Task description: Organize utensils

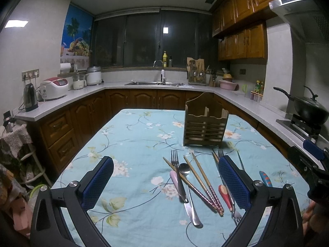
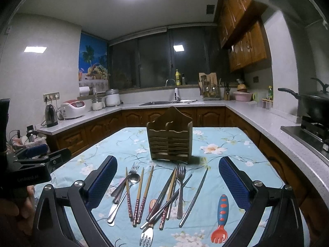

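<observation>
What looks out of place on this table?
The cutlery: forks, a spoon, a knife and chopsticks lie crisscrossed on the tablecloth, while the wooden utensil holder behind them looks empty. A child's orange-and-blue spork lies apart at right.

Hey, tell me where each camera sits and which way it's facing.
Left wrist: on the left hand-held gripper, open, over the table's near-left, facing the wooden caddy; right hand-held gripper at the right edge.
Right wrist: on the right hand-held gripper, open, facing the caddy.
Shared: caddy, loose utensils, floral tablecloth.
</observation>
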Demonstrator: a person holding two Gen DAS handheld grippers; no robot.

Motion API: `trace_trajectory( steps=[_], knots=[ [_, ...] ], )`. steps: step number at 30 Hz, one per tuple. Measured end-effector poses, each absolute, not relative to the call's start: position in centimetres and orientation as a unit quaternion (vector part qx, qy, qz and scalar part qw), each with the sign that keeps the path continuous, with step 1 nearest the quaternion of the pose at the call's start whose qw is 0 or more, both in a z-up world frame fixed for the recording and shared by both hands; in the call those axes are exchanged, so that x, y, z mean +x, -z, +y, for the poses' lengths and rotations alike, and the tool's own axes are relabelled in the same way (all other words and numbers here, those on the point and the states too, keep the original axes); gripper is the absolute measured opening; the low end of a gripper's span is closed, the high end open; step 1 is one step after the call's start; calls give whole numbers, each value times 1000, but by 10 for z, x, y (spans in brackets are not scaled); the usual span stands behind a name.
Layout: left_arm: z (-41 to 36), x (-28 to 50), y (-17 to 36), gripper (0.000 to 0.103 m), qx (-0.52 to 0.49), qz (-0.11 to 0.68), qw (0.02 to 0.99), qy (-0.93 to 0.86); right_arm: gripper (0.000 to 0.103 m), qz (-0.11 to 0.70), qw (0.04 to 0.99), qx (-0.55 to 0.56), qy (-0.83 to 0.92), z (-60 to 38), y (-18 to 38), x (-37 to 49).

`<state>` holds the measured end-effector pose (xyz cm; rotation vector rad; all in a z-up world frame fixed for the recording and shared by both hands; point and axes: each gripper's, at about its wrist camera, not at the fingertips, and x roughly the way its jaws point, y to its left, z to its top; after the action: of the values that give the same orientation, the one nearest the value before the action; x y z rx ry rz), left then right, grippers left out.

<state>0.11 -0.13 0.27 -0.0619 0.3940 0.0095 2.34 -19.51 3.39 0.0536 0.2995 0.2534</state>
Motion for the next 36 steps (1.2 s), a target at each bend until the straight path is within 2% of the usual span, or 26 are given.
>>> trace_trajectory(
  steps=[36],
  knots=[
    [-5,7,1,102,-26,201,979,1,100,159,978,28,-130,-195,-28,28]
  ],
)
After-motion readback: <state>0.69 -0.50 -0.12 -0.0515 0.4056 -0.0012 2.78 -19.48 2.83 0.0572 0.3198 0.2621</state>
